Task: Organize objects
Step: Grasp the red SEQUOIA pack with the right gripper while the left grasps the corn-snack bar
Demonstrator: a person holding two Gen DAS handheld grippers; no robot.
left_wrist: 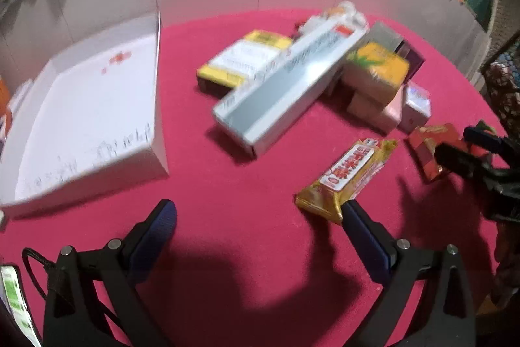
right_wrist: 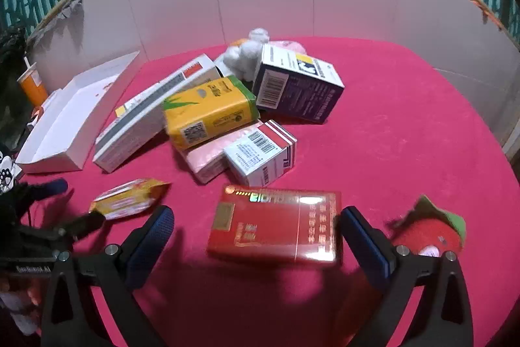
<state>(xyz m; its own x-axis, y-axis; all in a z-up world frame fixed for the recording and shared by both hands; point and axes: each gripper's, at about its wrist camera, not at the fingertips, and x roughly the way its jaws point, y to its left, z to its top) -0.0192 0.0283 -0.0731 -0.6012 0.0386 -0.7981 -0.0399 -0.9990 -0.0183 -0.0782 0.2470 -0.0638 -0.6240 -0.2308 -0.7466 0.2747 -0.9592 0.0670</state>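
Observation:
A pile of boxes lies on the red tablecloth (right_wrist: 406,119): a long white-grey box (left_wrist: 286,90) (right_wrist: 146,116), a yellow tissue pack (right_wrist: 209,111) (left_wrist: 377,70), a pink pack (right_wrist: 208,156), a white-red small box (right_wrist: 263,153) and a dark blue box (right_wrist: 299,86). An open white box (left_wrist: 84,116) (right_wrist: 71,119) stands at the left. My left gripper (left_wrist: 260,213) is open above bare cloth, with a yellow snack packet (left_wrist: 349,174) (right_wrist: 126,200) by its right finger. My right gripper (right_wrist: 256,217) is open, its fingers either side of a flat red box (right_wrist: 276,225) (left_wrist: 432,148).
A red plush strawberry (right_wrist: 429,231) lies right of my right gripper. White cotton balls (right_wrist: 250,52) sit behind the pile. An orange cup with a straw (right_wrist: 32,83) stands off the table at the left. A pale curved screen rings the table's far edge.

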